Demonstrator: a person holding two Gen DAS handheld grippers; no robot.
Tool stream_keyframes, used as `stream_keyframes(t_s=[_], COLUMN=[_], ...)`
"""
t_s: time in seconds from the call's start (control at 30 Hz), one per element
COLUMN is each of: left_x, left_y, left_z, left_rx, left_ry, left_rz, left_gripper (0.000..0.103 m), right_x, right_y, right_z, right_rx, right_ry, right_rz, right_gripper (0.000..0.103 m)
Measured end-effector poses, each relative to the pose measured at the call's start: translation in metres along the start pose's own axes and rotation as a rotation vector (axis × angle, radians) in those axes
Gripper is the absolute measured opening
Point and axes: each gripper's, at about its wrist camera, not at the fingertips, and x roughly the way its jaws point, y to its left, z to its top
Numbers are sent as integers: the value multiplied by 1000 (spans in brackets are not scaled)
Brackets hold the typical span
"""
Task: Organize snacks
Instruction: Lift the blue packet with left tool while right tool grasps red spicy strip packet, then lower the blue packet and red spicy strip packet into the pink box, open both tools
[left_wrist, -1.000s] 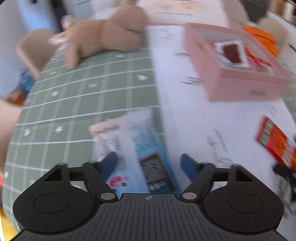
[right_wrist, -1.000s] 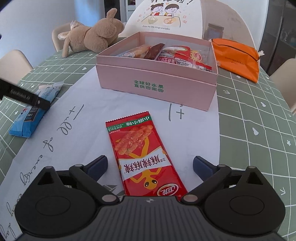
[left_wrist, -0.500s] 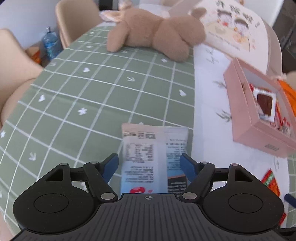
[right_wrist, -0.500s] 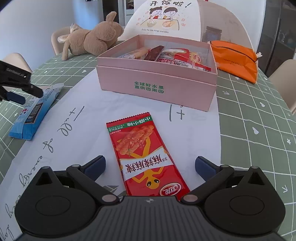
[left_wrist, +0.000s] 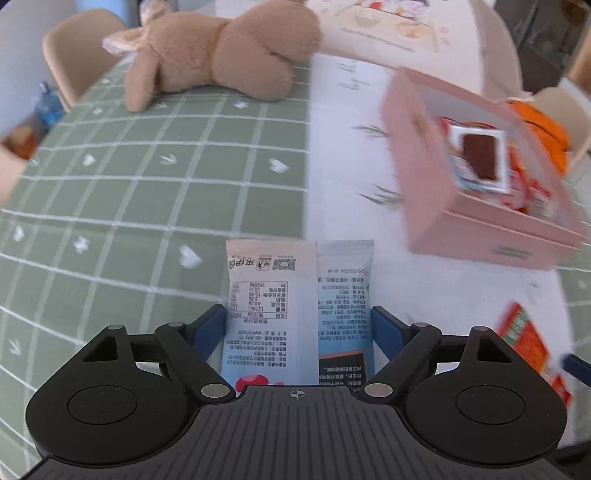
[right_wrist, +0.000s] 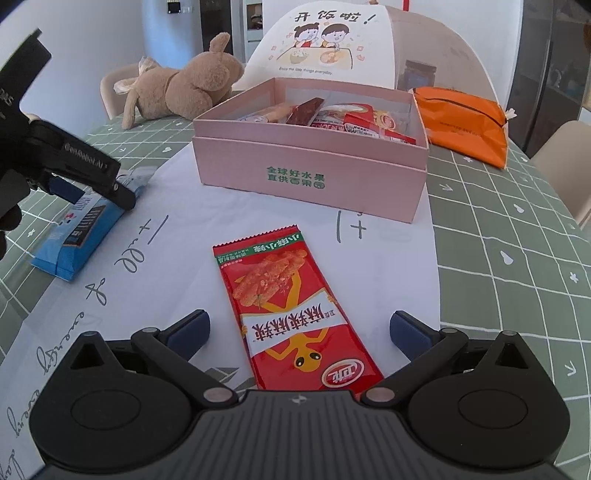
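**Two snack packets sit between spread tongs, pink box ahead**

The left gripper (left_wrist: 298, 325) points steeply down over a pale blue snack packet (left_wrist: 299, 310). Its jaws are opening, the packet lies between the blue pads, and each pad stands just beside a long edge; whether they touch cannot be told. The packet's long axis runs straight out along the fingers, its back face up: a nutrition table, a QR code and fine Chinese print, all upside down in the left wrist view. It straddles the border between the green checked tablecloth (left_wrist: 147, 192) and the white lettered mat (left_wrist: 343, 177).

The right gripper (right_wrist: 299, 328) is spread wide over a red snack packet (right_wrist: 291, 314), its pads well clear of both long edges. This packet lies flat on the mat, long axis roughly along the fingers and slanted a little, crimped top edge away from the tongs; it shows white Chinese characters, a yellow cartoon figure and a round red logo.

Ahead of both stands the open pink box (right_wrist: 310, 173), printed in green "全球好水果 直供百果园" and already holding snacks. Bare mat lies between box and red packet. Beyond it are a plush toy (right_wrist: 184, 88), an orange pouch (right_wrist: 461, 122) and a food cover (right_wrist: 332, 40) reading "开饭啦!".
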Motion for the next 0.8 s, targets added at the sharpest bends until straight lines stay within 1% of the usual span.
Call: stream_keyframes(t_s=[0.13,0.23,0.27,0.33,0.4,0.43,0.5,0.57,0.67,0.73,0.8], left_x=[-12,-21,-23,-27,-29,-32,-36,-42,-50,-56,-66], left_y=[-19,-32,-35,-39,-43,-45,-48,-49,-52,-52,-53], left_z=[-26,-46,-51,-56,-58,-58,-57,-55,-48,-35,-16], left_rx=[79,135,145,144,147,153,159,156,146,120,89], left_ry=[37,61,71,93,105,104,95,84,61,31,-18], left_rz=[-43,-43,-44,-59,-68,-67,-72,-86,-114,-157,-213], left_gripper=[88,88,88,88,88,88,88,88,87,87,87], right_x=[2,7,9,9,5,4,2,-1,-9,-15,-24], right_y=[-3,-5,-4,-1,4,7,7,5,-2,-7,-13], right_z=[8,16,18,24,31,35,38,38,43,51,66], right_rx=[-37,-49,-56,-82,-118,-131,-134,-128,-110,-93,-77], right_ry=[49,78,79,84,101,119,139,148,137,112,70], right_rz=[39,55,52,69,93,106,126,139,139,139,140], right_gripper=[103,103,100,89,56,53,49,47,47,47,46])
